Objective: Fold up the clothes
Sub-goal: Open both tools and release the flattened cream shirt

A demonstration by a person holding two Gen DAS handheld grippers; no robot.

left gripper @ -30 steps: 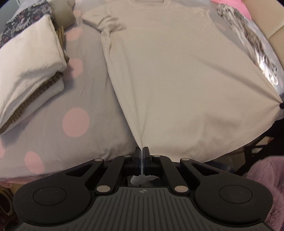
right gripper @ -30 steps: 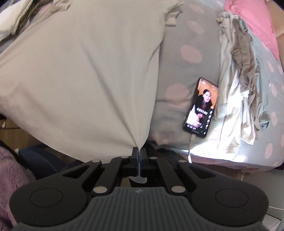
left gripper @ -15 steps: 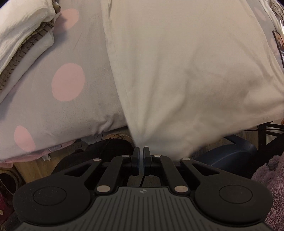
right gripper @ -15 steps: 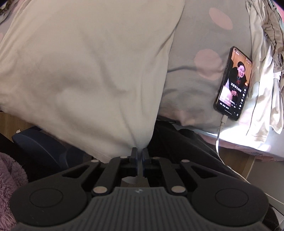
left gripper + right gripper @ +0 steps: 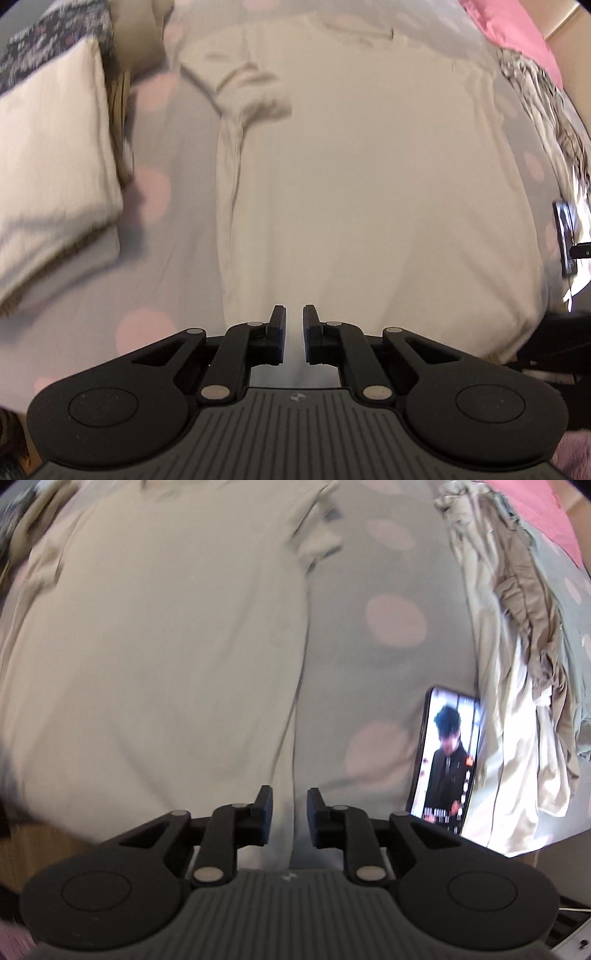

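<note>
- The surface is a bed under a grey sheet with pink dots [image 5: 177, 206]; the beige T-shirt [image 5: 369, 184] lies flat on it, neck away from the cameras and hem over the sheet's near edge.
- To the left of the T-shirt sits a stack of folded clothes [image 5: 51, 166], with a strip of bare sheet between them.
- To the right of the T-shirt, a phone [image 5: 447, 757] lies face up with its screen lit; beyond it is a heap of unfolded clothes [image 5: 517, 664], and a pink cloth [image 5: 554, 513] at the far corner.
- The phone screen carries small writing, too blurred to read.
- The left gripper [image 5: 293, 332] hovers over the T-shirt's near left hem, jaws narrowly apart and gripping nothing.
- The right gripper [image 5: 290, 812] hovers at the T-shirt's near right edge, jaws parted a little wider, also empty.
- One sleeve [image 5: 255, 99] is bunched and folded onto the T-shirt.
</note>
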